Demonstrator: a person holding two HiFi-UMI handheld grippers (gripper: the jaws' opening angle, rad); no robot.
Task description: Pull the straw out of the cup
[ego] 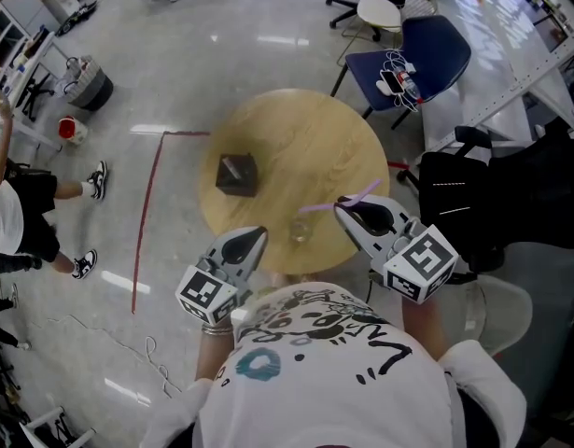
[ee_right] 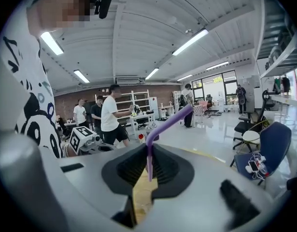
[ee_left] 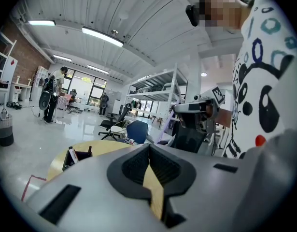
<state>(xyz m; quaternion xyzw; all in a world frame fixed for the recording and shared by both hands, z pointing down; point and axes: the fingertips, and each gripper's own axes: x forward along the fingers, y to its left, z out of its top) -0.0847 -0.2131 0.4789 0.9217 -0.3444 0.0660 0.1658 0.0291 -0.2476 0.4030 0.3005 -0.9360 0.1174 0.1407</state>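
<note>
A clear cup (ego: 300,232) stands near the front edge of the round wooden table (ego: 315,147). My right gripper (ego: 342,205) is shut on a purple bendy straw (ego: 316,207), just right of the cup and above it. The straw lies nearly level, and its left end hangs over the cup and looks clear of it. In the right gripper view the straw (ee_right: 167,123) rises from between the pads of that gripper (ee_right: 149,151) and bends away to the right. My left gripper (ego: 259,234) hovers left of the cup, shut and empty (ee_left: 149,146).
A black box (ego: 236,174) sits on the left part of the table (ee_left: 97,149) and also shows in the left gripper view (ee_left: 76,154). A blue chair (ego: 422,59) stands behind the table, a black bag (ego: 473,194) lies to its right. People stand at the far left.
</note>
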